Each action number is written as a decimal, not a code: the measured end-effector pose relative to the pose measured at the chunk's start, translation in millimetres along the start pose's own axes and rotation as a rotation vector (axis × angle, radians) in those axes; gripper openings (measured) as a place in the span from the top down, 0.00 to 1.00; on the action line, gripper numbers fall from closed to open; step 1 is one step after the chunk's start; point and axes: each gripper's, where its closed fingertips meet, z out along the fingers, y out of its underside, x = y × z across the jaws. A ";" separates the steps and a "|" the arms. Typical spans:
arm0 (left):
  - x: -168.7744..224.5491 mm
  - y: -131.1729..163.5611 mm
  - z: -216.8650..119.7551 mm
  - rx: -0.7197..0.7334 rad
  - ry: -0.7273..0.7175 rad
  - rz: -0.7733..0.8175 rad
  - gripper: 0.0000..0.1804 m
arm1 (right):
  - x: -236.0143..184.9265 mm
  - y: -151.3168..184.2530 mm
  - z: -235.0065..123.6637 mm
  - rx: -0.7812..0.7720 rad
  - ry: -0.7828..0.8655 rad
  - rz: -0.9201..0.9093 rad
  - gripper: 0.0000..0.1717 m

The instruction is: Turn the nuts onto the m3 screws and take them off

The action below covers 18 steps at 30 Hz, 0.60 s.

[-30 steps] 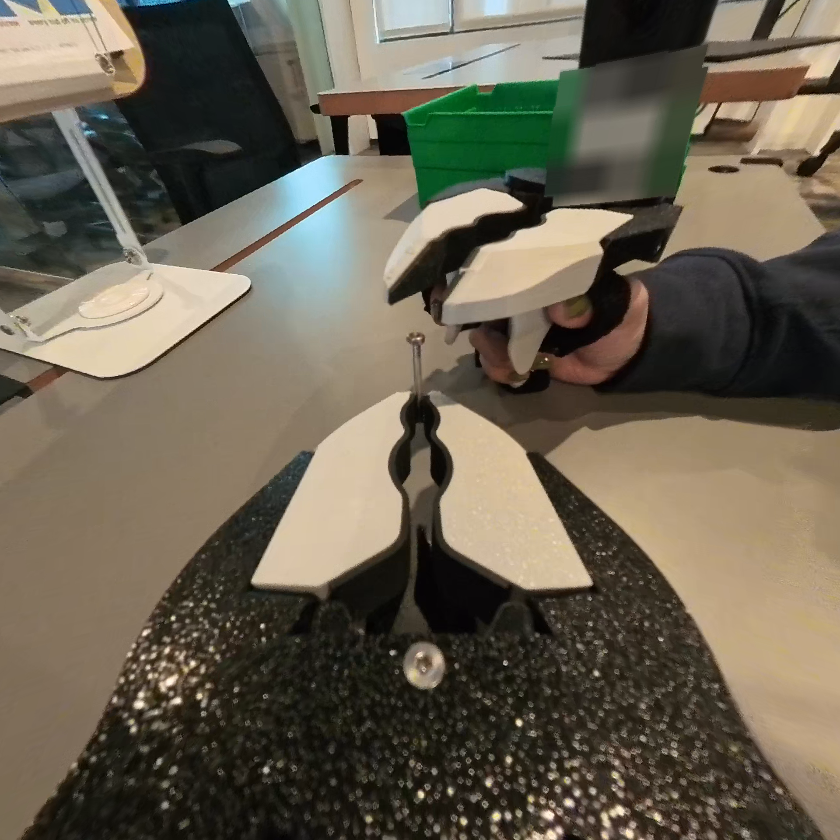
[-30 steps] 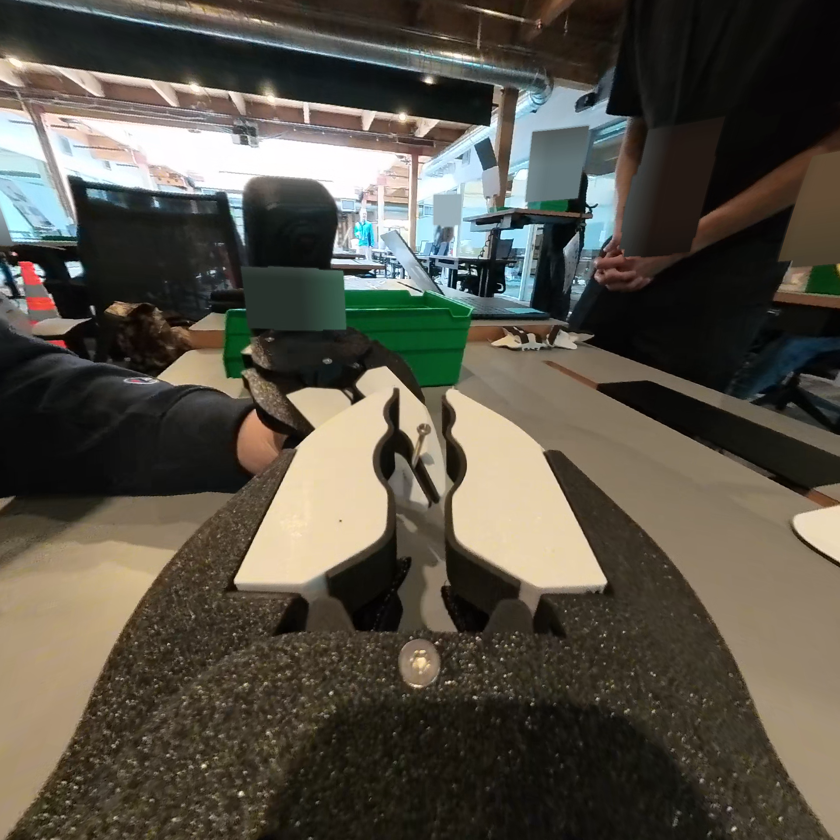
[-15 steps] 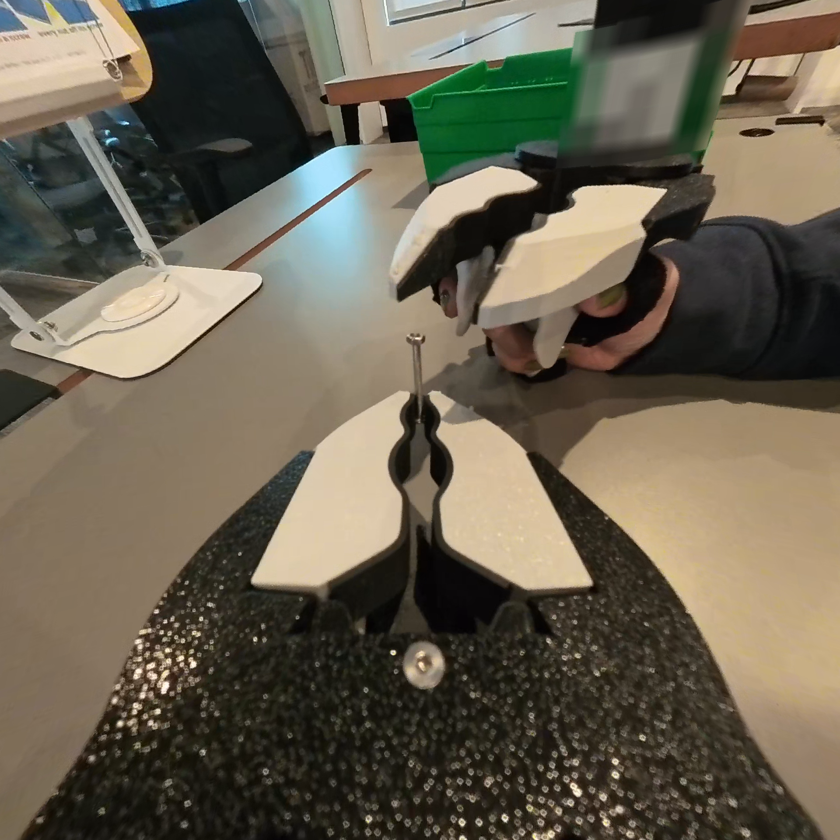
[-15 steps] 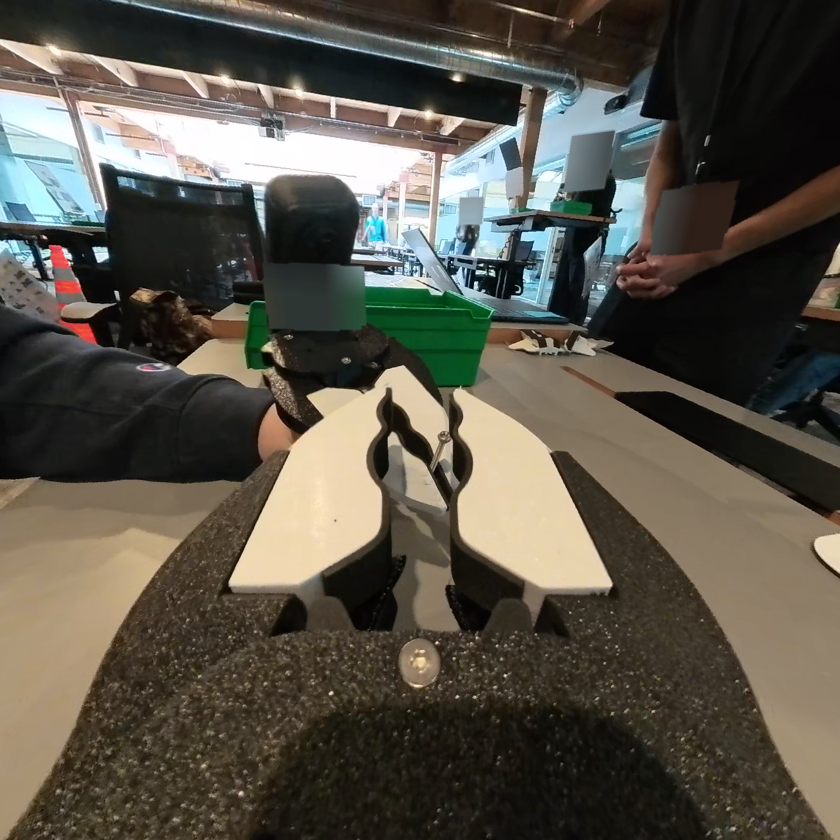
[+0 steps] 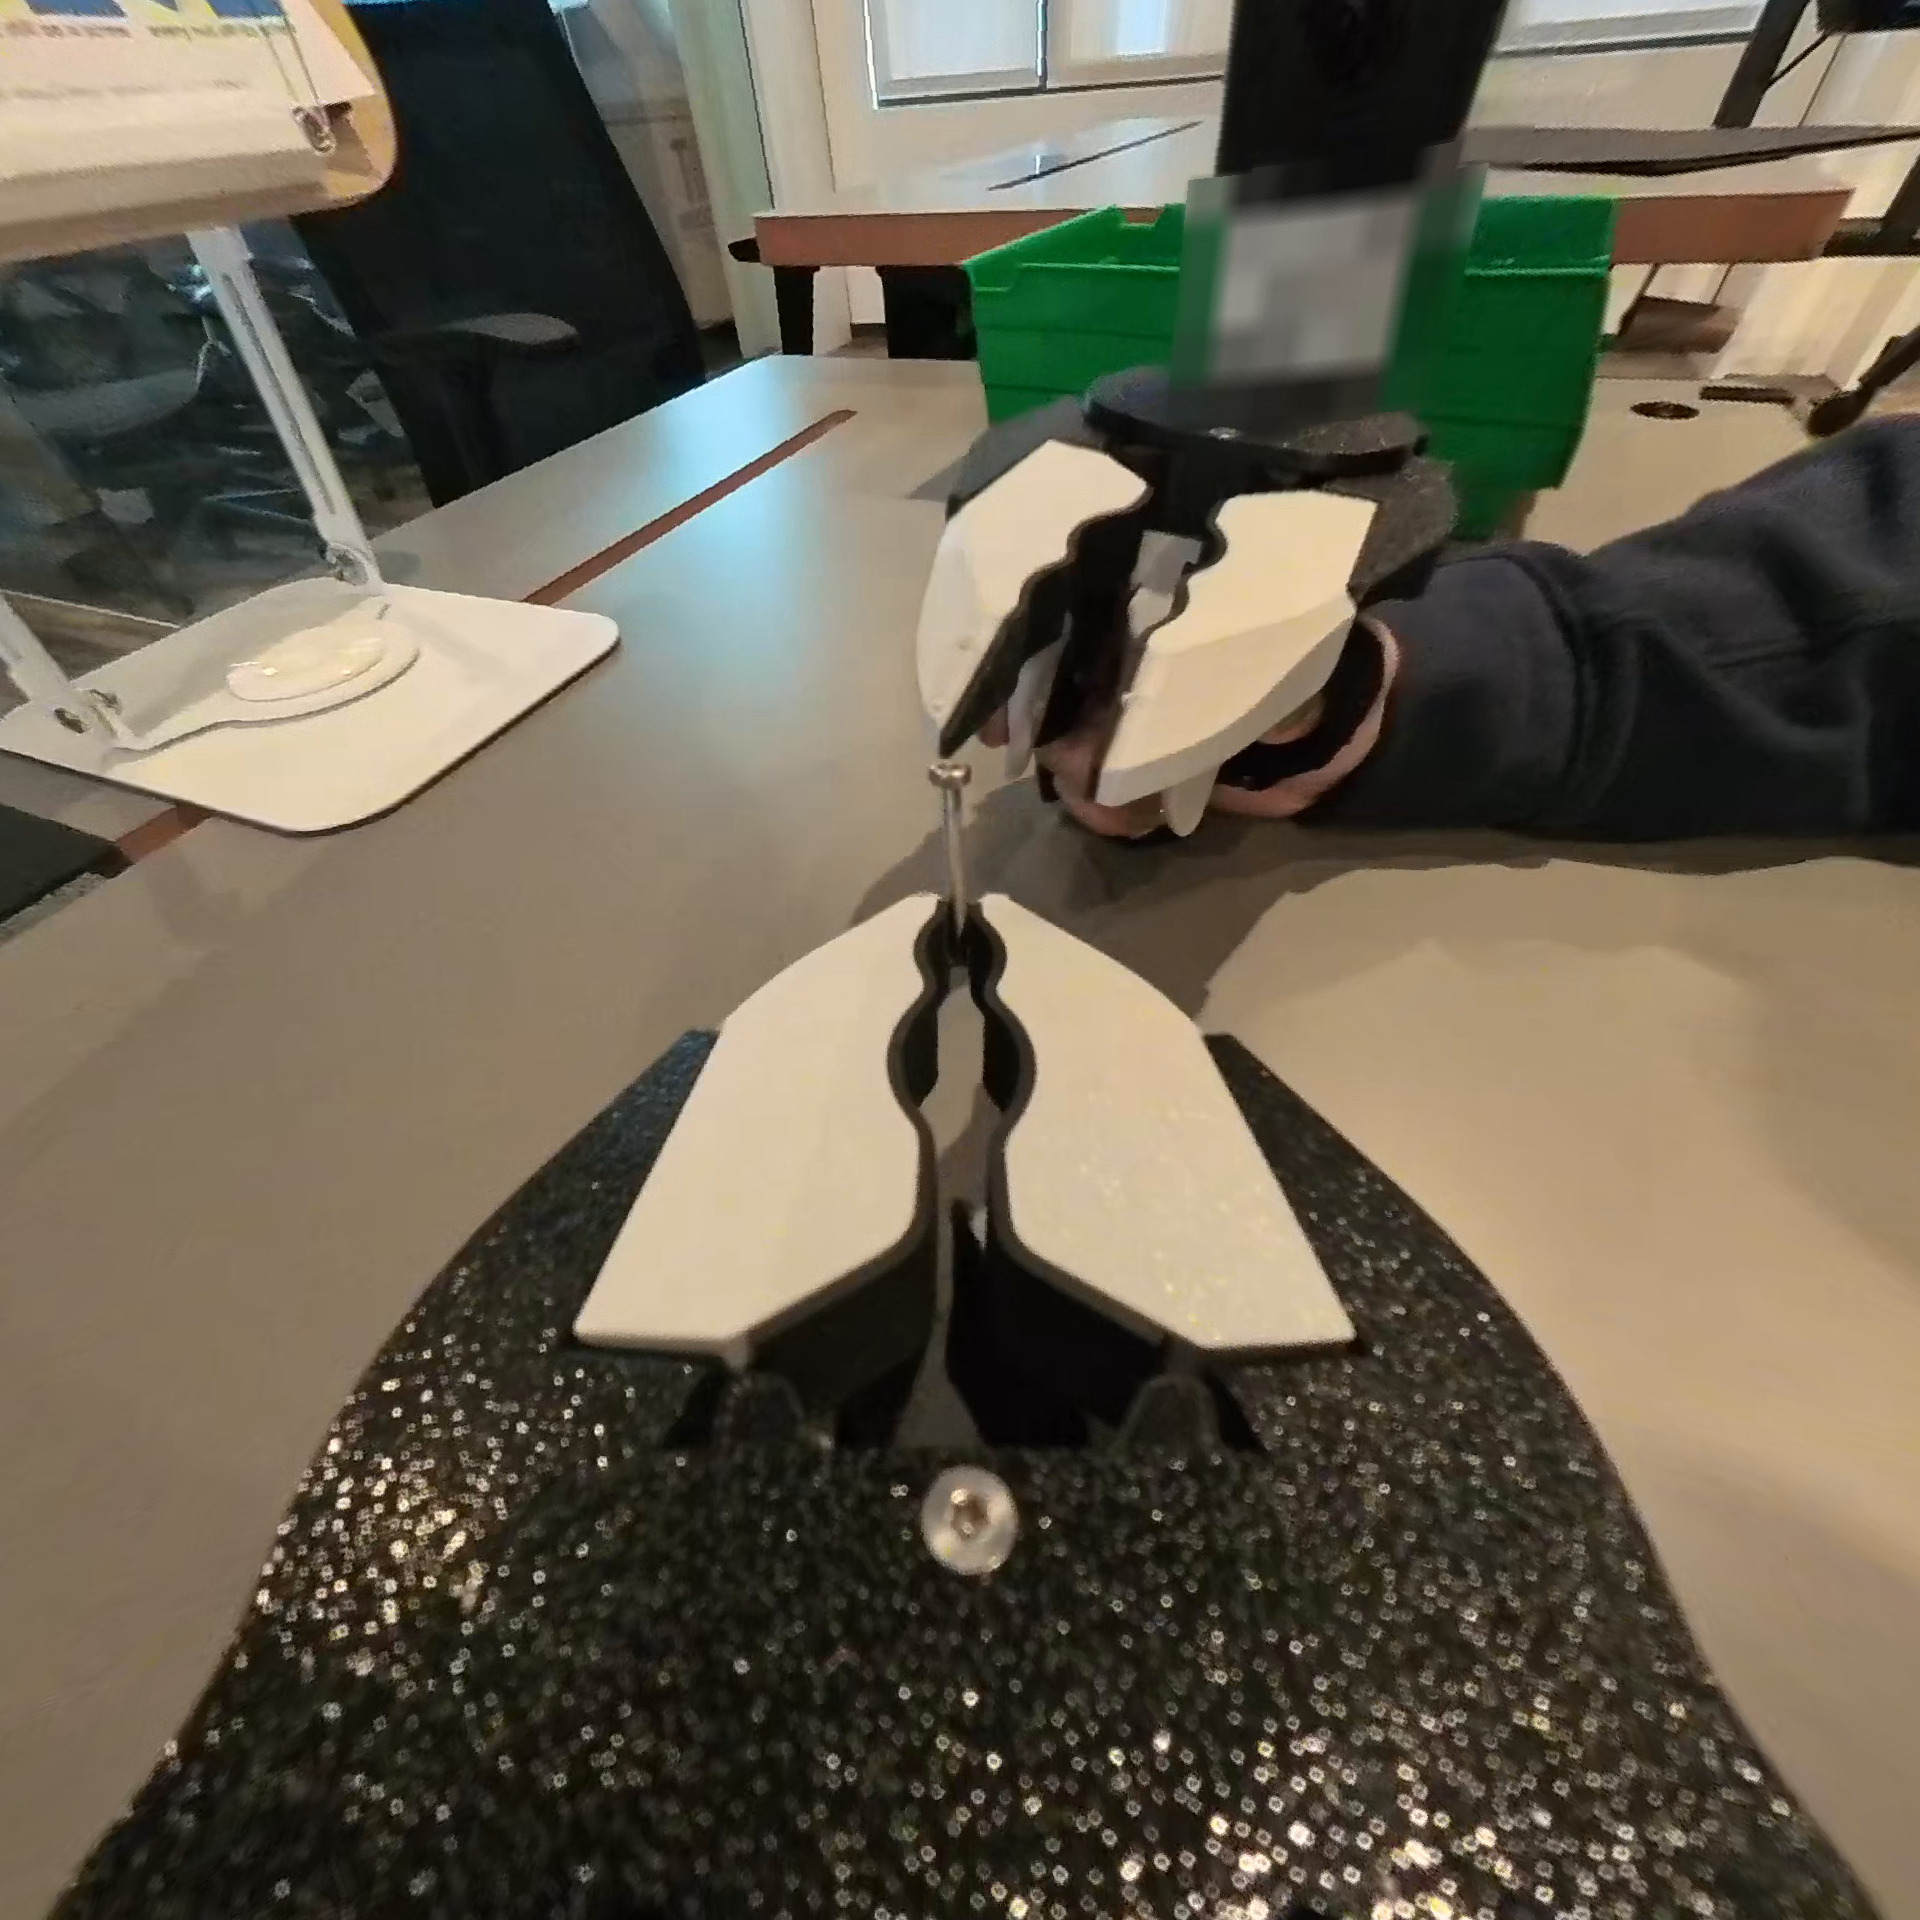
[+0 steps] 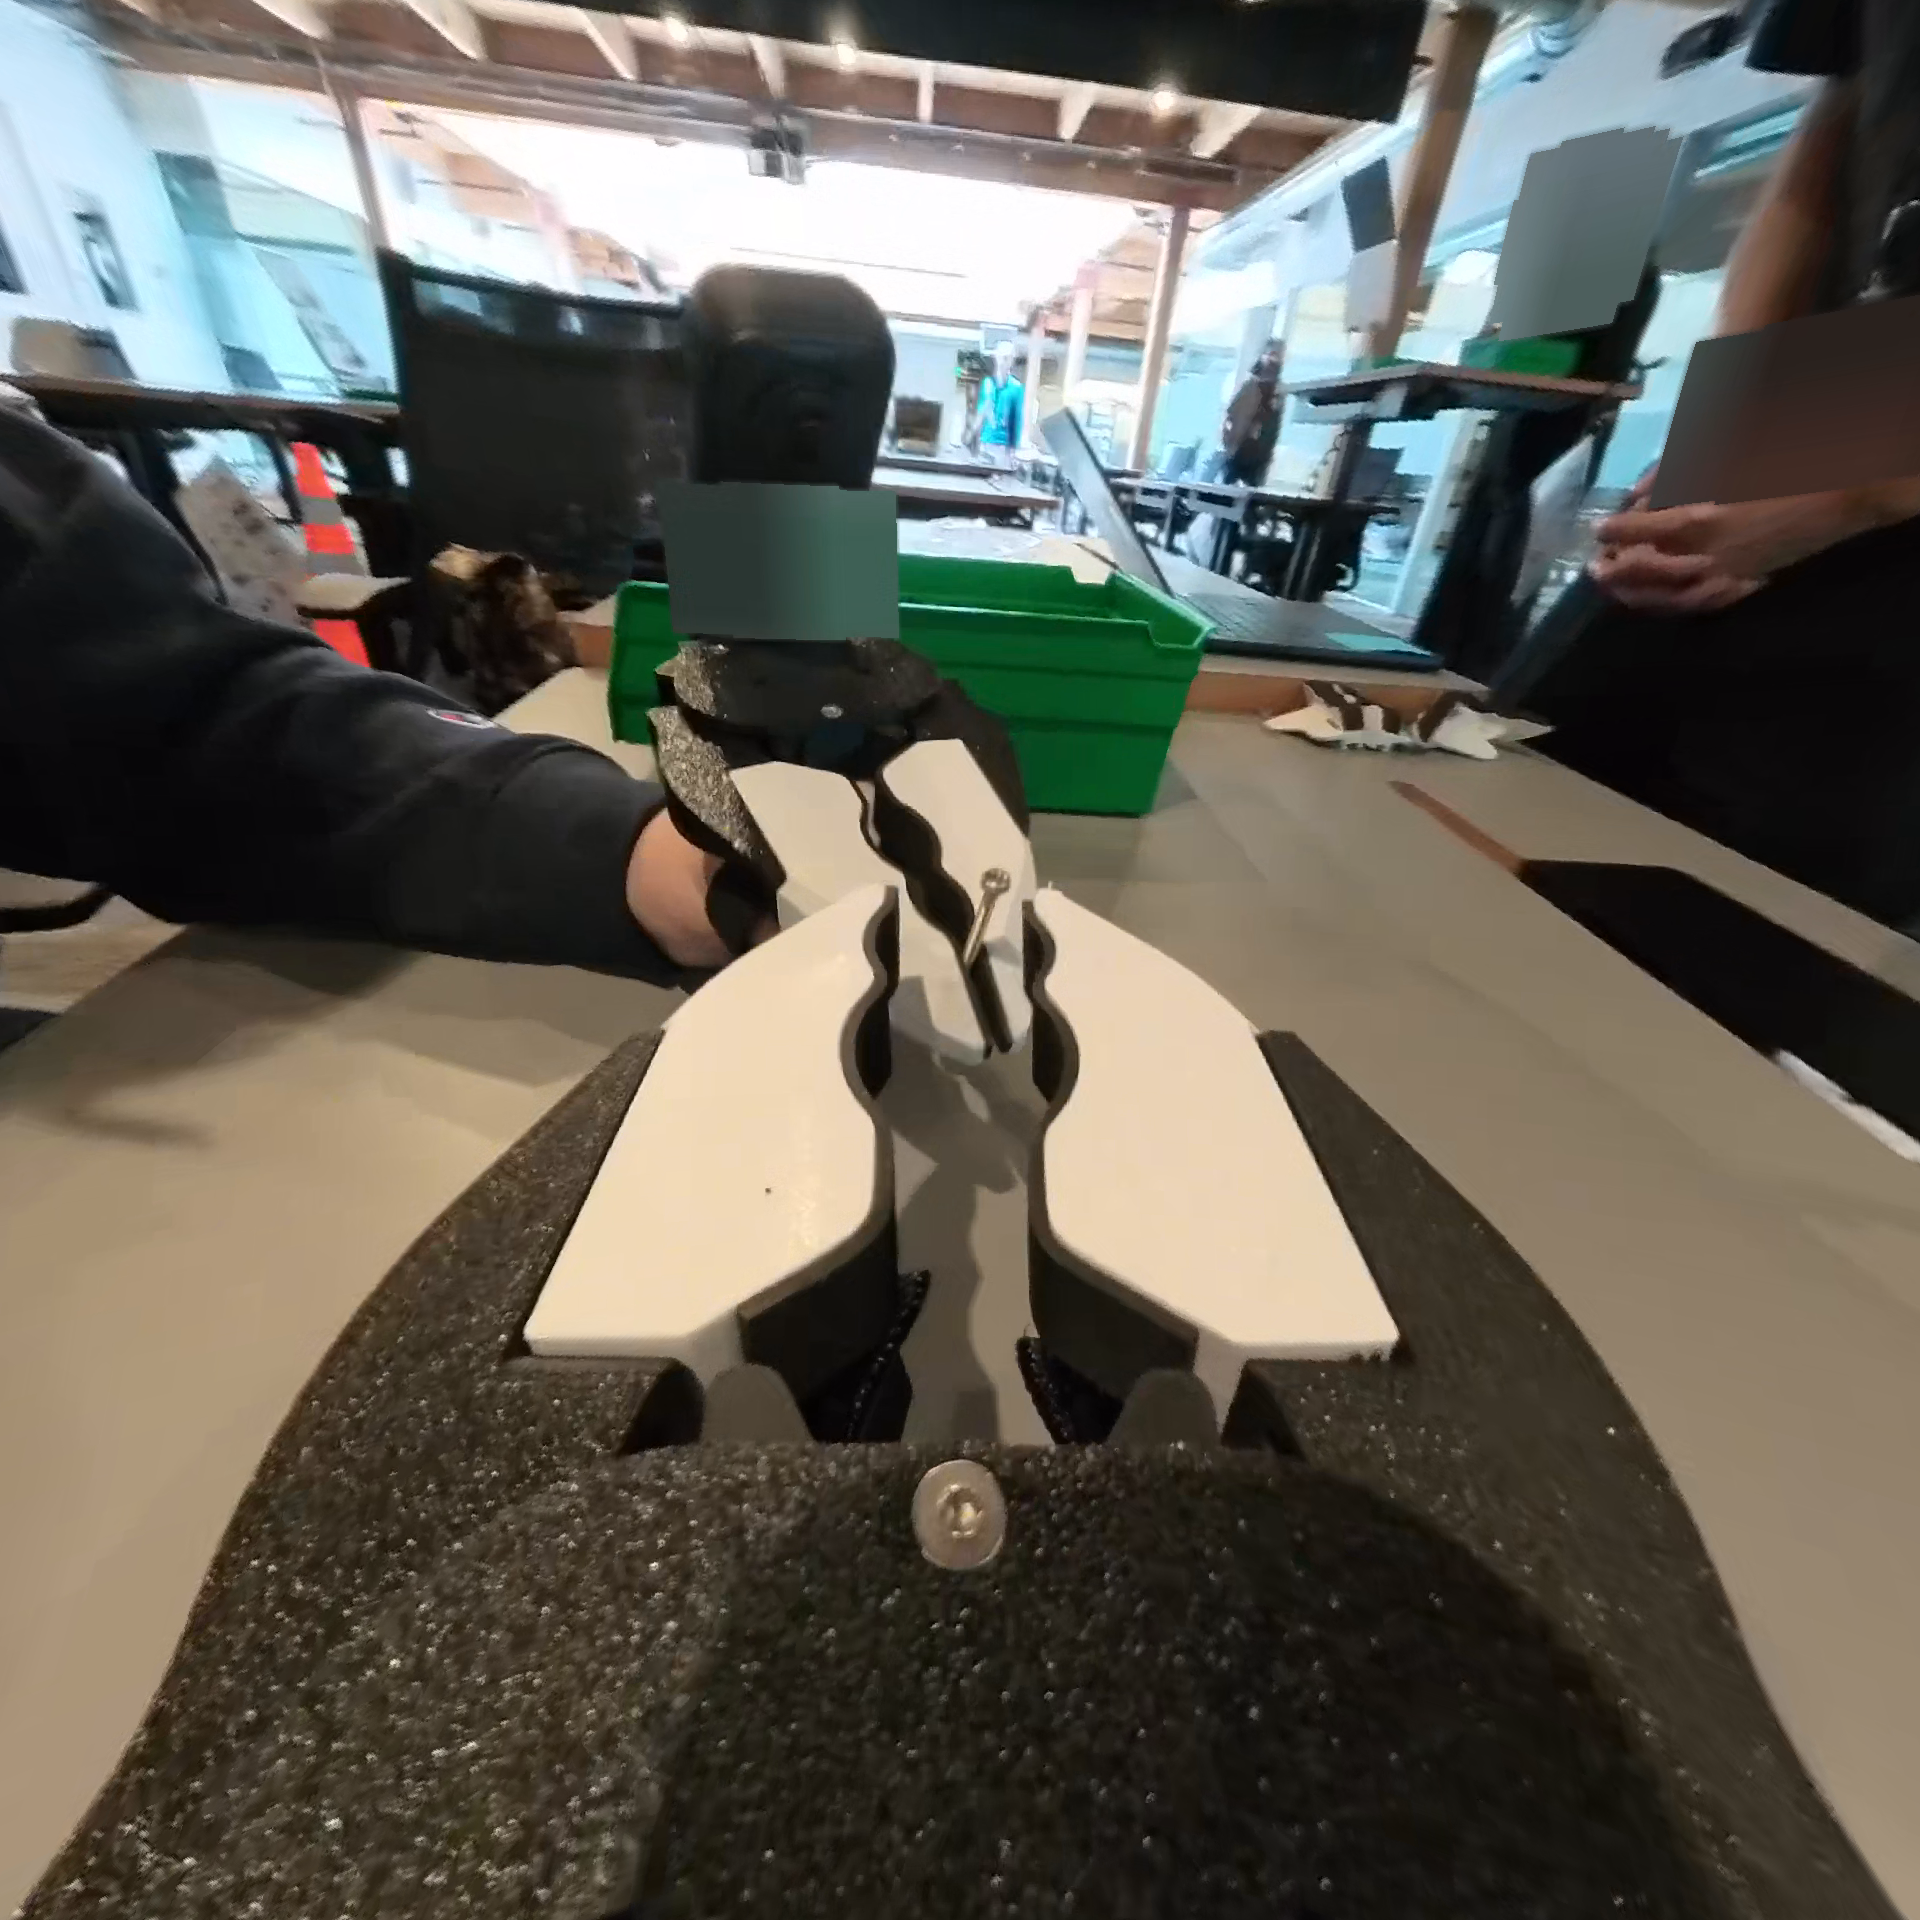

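Note:
My left gripper [image 5: 958,912] is shut on the lower end of a thin silver M3 screw [image 5: 951,831], which stands up from its tips with the head on top. In the right wrist view the same screw [image 6: 987,914] leans between my right gripper's open fingers, held by the left gripper [image 6: 987,1034]. My right gripper [image 6: 964,909] is open with nothing pressed between its pads. In the left wrist view the right gripper [image 5: 1029,769] hangs just beyond the screw, one fingertip [image 5: 956,738] right above the head. I see no nut.
A green bin [image 5: 1496,301] stands at the back of the grey table [image 5: 520,987]. A white stand base [image 5: 343,696] is at the left. A person [image 6: 1787,582] stands at the right, beside a black mat [image 6: 1714,956]. Black-and-white parts [image 6: 1392,722] lie near the bin. Only a small space, under 4 cm, lies between the two pairs of fingers.
My right gripper has opened a little and moved in toward the screw, so that its tips now flank it. My left gripper has kept its hold and the screw has not shifted.

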 end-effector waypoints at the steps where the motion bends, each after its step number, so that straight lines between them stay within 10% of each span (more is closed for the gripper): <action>1: -1.6 0.5 0.0 -0.003 0.000 0.000 0.99 | 1.8 -0.6 1.6 0.007 -0.008 0.003 0.87; 18: -9.5 -2.9 -3.7 0.031 -0.004 -0.056 0.99 | 8.6 -2.5 8.8 0.029 -0.016 0.013 0.90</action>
